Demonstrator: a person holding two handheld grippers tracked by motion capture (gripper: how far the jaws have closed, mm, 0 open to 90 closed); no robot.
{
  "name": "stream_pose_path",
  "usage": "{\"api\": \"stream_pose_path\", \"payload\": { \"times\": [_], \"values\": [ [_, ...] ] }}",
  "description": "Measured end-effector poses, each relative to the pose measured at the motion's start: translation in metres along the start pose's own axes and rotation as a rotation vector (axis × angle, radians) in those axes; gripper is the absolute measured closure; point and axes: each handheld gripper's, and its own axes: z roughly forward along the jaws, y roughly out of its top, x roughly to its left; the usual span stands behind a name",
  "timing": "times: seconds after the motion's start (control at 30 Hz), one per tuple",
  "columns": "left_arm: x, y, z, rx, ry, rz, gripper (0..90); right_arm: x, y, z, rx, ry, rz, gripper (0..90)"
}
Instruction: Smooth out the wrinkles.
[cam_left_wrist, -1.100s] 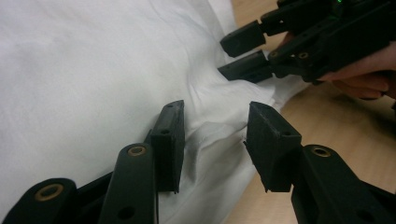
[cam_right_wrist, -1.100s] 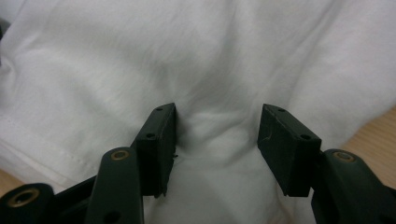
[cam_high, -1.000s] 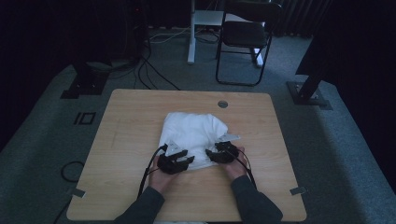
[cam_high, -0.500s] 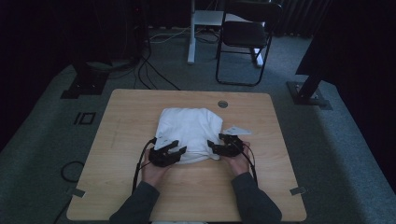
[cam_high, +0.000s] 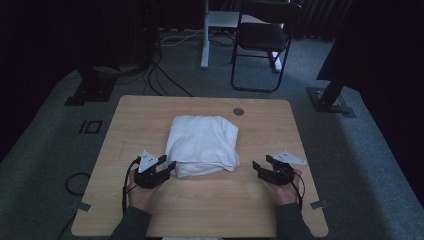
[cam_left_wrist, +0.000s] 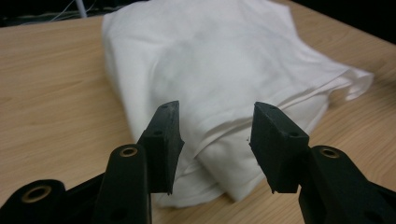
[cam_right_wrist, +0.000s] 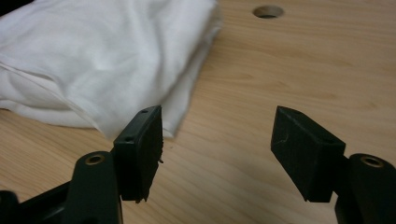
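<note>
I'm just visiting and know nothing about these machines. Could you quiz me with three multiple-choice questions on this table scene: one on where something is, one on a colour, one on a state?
1. Where does the round hole in the table lie?
A. Beyond the cloth, near the far edge
B. Under the person's left hand
C. At the near right corner

2. What colour is the folded cloth?
A. Red
B. White
C. Dark blue

3. How do the right gripper's fingers stand?
A. Clamped on the cloth
B. Shut on a pen
C. Apart, with nothing between them

Answers:
1 A: the round hole sits in the table past the cloth's far right corner.
2 B: the folded cloth is white in all views.
3 C: the right gripper shows bare wood between its fingers, beside the cloth.
</note>
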Motion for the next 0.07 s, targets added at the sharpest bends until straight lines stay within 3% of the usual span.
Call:
{"api": "stream_pose_path", "payload": {
  "times": [0.07],
  "values": [
    [0.0024, -0.0009, -0.0020, 0.000, 0.015, -0.001, 53.0, -0.0051, -0.0032, -0.0054, -0.002, -0.009, 0.012, 33.3]
  ]
}}
